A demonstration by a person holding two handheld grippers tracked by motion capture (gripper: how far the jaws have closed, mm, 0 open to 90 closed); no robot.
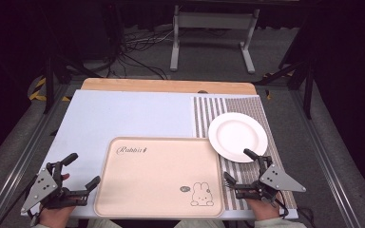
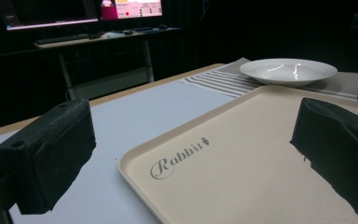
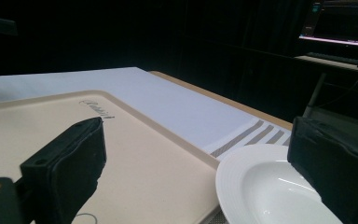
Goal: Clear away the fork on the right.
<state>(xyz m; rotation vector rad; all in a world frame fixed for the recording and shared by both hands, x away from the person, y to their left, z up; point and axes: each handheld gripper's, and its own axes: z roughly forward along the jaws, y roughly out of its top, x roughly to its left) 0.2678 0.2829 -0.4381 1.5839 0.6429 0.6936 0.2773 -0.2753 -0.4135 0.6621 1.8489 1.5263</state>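
A beige tray (image 1: 159,175) printed with "Rabbit" and a small bunny lies at the table's front middle, with nothing on it. A white plate (image 1: 237,137) rests on a striped placemat (image 1: 209,114) just off the tray's far right corner. My left gripper (image 1: 83,170) is open beside the tray's left edge, held by a hand. My right gripper (image 1: 237,166) is open at the tray's right edge, just in front of the plate. In the left gripper view the jaws stand wide apart (image 2: 196,126) over the tray (image 2: 242,158), with the plate (image 2: 289,70) beyond. The right gripper (image 3: 200,144) spans the tray (image 3: 135,154) and plate (image 3: 270,186).
A pale blue mat (image 1: 123,116) covers the wooden table (image 1: 171,85). On the floor behind stand a white metal frame (image 1: 214,28) and loose cables (image 1: 138,52). Lit monitors (image 2: 51,14) sit on a desk in the dark background.
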